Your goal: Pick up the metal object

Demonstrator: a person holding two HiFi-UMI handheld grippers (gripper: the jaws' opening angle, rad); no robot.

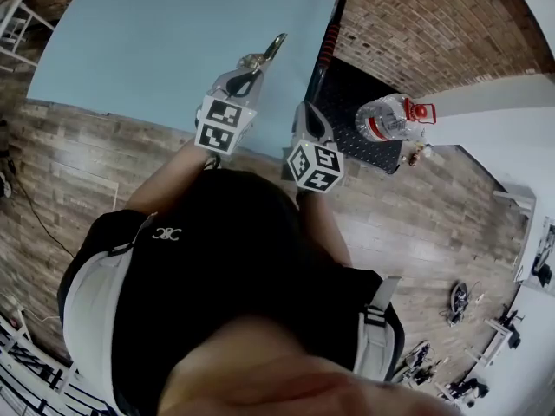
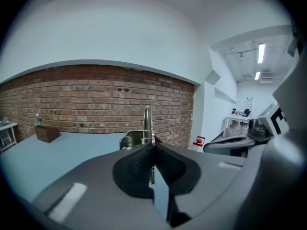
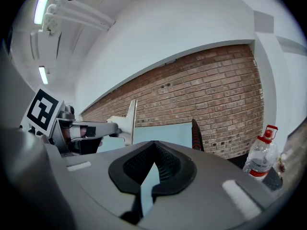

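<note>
The metal object (image 1: 263,56) is silver, with a long flat lever and a small spring. It hangs above the light blue table (image 1: 156,42), and my left gripper (image 1: 251,72) is shut on it. In the left gripper view the metal object (image 2: 147,126) sticks straight up from the closed left gripper (image 2: 152,148). My right gripper (image 1: 310,111) is beside it on the right, shut with nothing between its fingers. The right gripper view shows the right gripper (image 3: 154,145) closed, with the metal object (image 3: 127,122) to its left in the left gripper (image 3: 103,127).
A black and red handle (image 1: 324,45) lies along the table's right edge. A clear bottle with a red cap (image 1: 392,118) stands on a black mat (image 1: 351,89) on the right. A brown box (image 2: 46,133) sits at the table's far end by the brick wall.
</note>
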